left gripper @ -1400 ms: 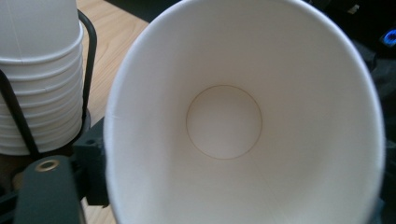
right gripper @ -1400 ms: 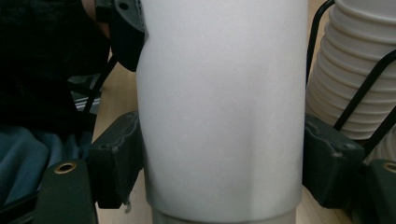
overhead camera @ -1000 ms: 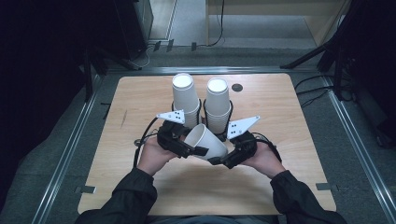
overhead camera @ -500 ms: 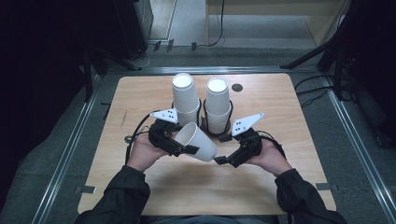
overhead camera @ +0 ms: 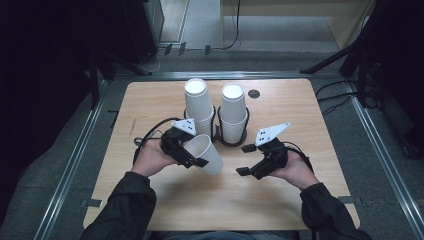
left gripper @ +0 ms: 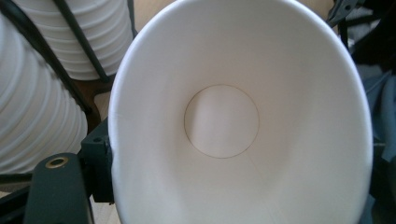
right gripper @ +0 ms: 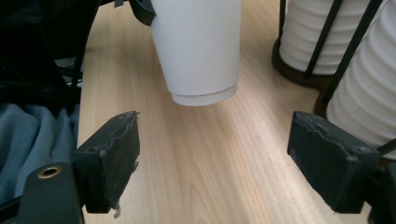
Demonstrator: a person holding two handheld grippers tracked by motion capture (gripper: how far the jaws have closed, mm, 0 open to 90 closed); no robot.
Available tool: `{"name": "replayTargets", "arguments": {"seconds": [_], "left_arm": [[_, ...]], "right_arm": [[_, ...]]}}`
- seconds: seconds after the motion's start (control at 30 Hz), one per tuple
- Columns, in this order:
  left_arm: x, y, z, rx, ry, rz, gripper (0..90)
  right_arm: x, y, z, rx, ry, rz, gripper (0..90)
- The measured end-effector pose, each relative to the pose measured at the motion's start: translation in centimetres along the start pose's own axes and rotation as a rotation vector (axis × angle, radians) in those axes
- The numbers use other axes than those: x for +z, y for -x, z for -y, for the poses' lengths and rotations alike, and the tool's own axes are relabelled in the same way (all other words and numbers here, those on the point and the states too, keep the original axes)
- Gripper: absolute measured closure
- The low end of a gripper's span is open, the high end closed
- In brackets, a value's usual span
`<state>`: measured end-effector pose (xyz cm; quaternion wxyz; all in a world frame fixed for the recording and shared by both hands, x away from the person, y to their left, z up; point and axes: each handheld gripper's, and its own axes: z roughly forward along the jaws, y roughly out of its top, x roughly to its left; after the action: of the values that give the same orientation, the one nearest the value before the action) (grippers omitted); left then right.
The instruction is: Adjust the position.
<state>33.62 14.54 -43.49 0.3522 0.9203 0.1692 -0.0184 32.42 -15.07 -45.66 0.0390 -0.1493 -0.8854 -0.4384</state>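
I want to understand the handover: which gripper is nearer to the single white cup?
Left. The left gripper clamps the single white cup at its rim. The right gripper, whose jaws have just been opening, is apart from the cup's base with nothing between them.

I'm seeing two cup stacks standing side by side in a wire holder near the desk's far edge, mid-width. Before the left stack, the single cup is lying tilted in my left gripper. My right gripper is sitting right of it, apart, before the right stack.
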Motion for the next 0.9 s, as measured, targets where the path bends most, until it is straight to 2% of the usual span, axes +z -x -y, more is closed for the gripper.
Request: {"name": "replayTargets", "arguments": {"seconds": [0.1,0.3,0.33,0.47,0.67,0.73,0.9], "left_arm": [[0.3,-0.1,-0.7,0.023,-0.027,0.001,18.0],[1.0,0.2,-1.6,0.056,-0.054,0.021,18.0],[1.3,0.3,-1.9,0.057,-0.074,0.036,18.0],[2.1,0.8,-2.8,0.09,-0.104,0.041,18.0],[2.3,1.5,-3.7,0.114,-0.097,0.061,18.0],[2.5,1.7,-3.9,0.112,-0.096,0.066,17.9],[2.6,2.2,-4.2,0.132,-0.095,0.073,17.6]], "right_arm": [[0.6,0.0,0.3,0.026,-0.016,0.0,15.4],[0.9,-0.3,0.5,0.008,-0.007,0.017,15.3],[1.0,-0.4,0.5,0.004,-0.003,0.029,15.8],[1.4,-0.5,0.8,0.013,-0.011,0.04,17.3],[2.6,-0.7,0.9,0.004,-0.008,0.018,17.1],[3.2,-0.9,0.9,0.017,-0.015,-0.014,17.0],[3.9,-1.3,0.6,-0.007,-0.014,-0.01,16.4]]}}
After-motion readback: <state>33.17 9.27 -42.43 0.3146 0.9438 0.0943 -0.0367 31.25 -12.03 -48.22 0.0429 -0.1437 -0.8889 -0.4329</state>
